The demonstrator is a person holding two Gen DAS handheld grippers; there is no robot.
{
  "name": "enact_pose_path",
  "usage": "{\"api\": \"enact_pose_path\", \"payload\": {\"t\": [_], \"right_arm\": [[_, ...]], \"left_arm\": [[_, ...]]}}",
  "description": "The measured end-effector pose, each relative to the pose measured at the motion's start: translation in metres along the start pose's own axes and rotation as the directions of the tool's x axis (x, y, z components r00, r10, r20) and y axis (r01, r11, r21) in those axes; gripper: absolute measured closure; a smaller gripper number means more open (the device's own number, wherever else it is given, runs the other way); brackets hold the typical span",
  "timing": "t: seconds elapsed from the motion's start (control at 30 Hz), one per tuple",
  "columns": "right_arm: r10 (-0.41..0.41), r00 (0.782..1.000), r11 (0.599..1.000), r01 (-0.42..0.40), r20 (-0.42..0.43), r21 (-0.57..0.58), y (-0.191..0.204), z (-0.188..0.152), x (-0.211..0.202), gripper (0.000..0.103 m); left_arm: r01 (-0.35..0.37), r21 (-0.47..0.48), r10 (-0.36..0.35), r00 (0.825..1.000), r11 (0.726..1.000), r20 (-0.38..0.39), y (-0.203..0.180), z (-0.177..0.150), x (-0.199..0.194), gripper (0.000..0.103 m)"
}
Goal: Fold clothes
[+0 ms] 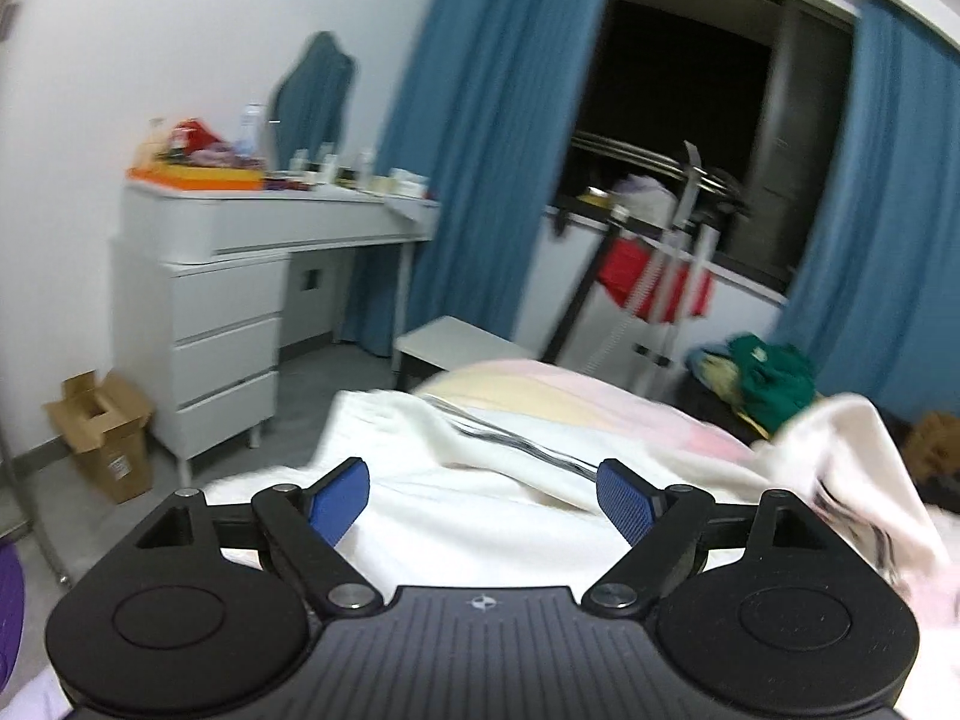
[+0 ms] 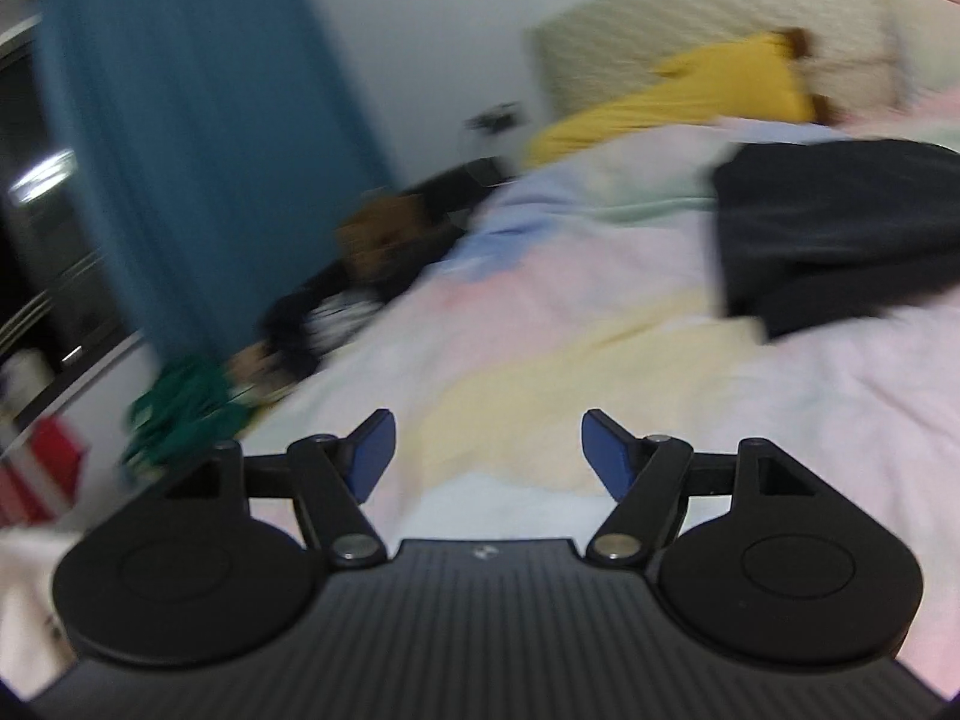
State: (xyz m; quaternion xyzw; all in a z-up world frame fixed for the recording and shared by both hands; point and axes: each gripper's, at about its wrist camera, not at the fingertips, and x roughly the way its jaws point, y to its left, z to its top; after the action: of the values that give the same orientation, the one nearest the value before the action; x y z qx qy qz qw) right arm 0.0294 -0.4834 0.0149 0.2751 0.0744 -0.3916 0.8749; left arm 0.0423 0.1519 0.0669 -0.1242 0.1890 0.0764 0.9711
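A white garment [image 1: 456,504] lies crumpled on the pastel bedspread [image 1: 558,396], with a dark striped trim along one fold. My left gripper [image 1: 483,501] is open and empty just above it. My right gripper [image 2: 483,456] is open and empty over the pastel bedspread [image 2: 576,312]. A black garment [image 2: 840,228] lies on the bed at the right of the right wrist view. A corner of white cloth [image 2: 24,594] shows at the lower left there. Both views are blurred.
A white dresser [image 1: 222,312] and cluttered desk stand at the left, with a cardboard box [image 1: 102,432] on the floor. A drying rack [image 1: 660,264] stands by the blue curtains [image 1: 486,138]. A green garment [image 1: 774,378] lies beside the bed. A yellow pillow [image 2: 678,102] lies near the headboard.
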Motion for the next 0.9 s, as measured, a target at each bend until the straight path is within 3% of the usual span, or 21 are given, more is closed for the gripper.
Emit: {"api": "enact_pose_path", "payload": {"t": [0.1,0.2,0.3,0.47,0.6,0.9], "right_arm": [[0.138,0.987,0.989,-0.142,-0.078,-0.045,0.029,-0.012,-0.011,0.032],[0.234,0.956,0.969,-0.244,-0.175,-0.041,0.054,-0.029,-0.022,0.032],[0.307,0.921,0.944,-0.326,-0.239,-0.044,0.075,-0.056,-0.036,0.032],[0.381,0.867,0.870,-0.454,-0.321,-0.193,0.111,-0.089,-0.045,0.032],[0.397,0.849,0.858,-0.478,-0.350,-0.186,0.122,-0.095,-0.046,0.032],[0.367,0.850,0.861,-0.464,-0.378,-0.208,0.119,-0.103,-0.038,0.032]], "left_arm": [[0.029,0.054,-0.027,0.999,0.998,-0.029,-0.028,-0.016,0.008,0.019],[0.054,0.114,-0.048,0.997,0.992,-0.053,-0.049,-0.032,0.014,0.019],[0.071,0.163,-0.062,0.996,0.984,-0.064,-0.064,-0.046,0.022,0.019],[0.109,0.224,-0.093,0.992,0.969,-0.081,-0.083,-0.064,0.025,0.019],[0.126,0.281,-0.108,0.991,0.951,-0.076,-0.093,-0.075,0.023,0.019],[0.155,0.318,-0.126,0.986,0.935,-0.109,-0.103,-0.087,0.018,0.019]]}}
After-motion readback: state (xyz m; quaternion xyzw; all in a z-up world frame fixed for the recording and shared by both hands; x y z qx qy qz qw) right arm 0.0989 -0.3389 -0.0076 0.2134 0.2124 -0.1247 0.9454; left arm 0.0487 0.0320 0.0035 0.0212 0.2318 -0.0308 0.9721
